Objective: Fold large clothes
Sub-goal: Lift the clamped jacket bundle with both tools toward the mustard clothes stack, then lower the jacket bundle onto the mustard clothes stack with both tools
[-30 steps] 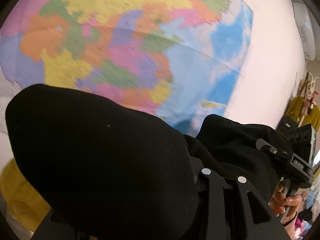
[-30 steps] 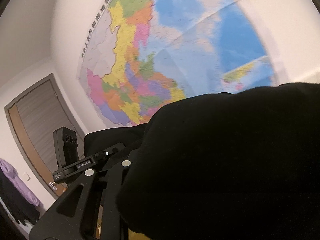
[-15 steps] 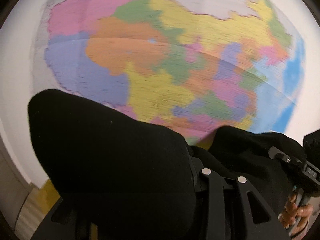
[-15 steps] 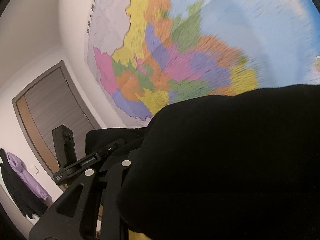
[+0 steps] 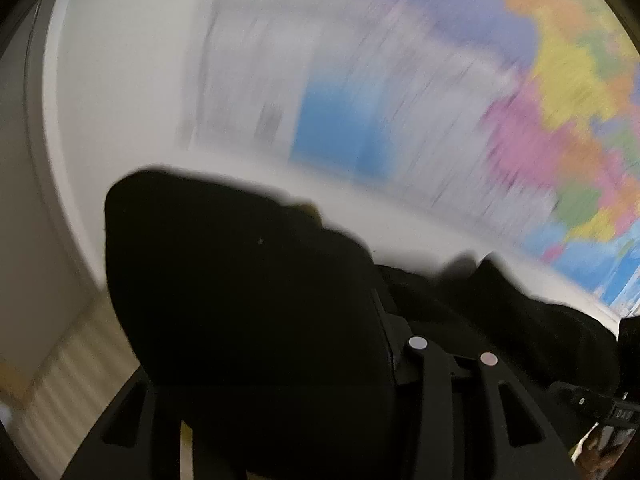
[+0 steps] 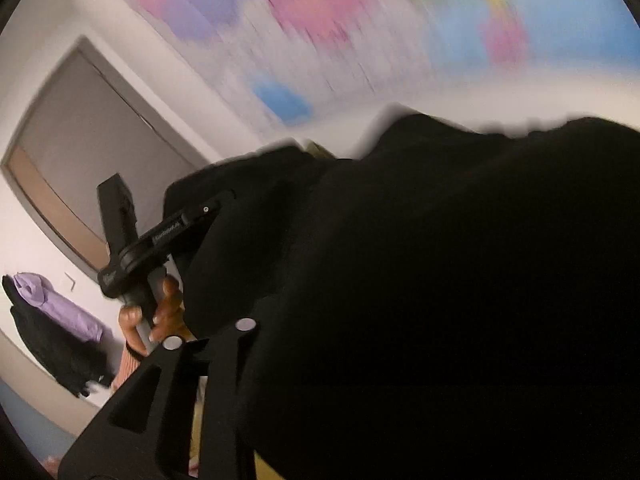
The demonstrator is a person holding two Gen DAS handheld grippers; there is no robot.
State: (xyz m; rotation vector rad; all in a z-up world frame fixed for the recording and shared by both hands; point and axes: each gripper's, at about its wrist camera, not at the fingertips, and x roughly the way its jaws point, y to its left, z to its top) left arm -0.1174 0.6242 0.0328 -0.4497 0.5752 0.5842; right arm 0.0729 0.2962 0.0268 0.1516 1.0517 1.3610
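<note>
black garment (image 5: 248, 308) is up in the air, draped thick over the left tool (image 5: 400, 344), fingertips buried, so i can't tell how its jaws stand. same on the right tool (image 6: 256, 320): cloth (image 6: 440, 280) swallows the fingers, grip unreadable. left hand (image 6: 154, 320) shows on its handle. blurred coloured wall map (image 5: 540, 100) behind, grey door (image 6: 88, 152) off to the side.
</note>
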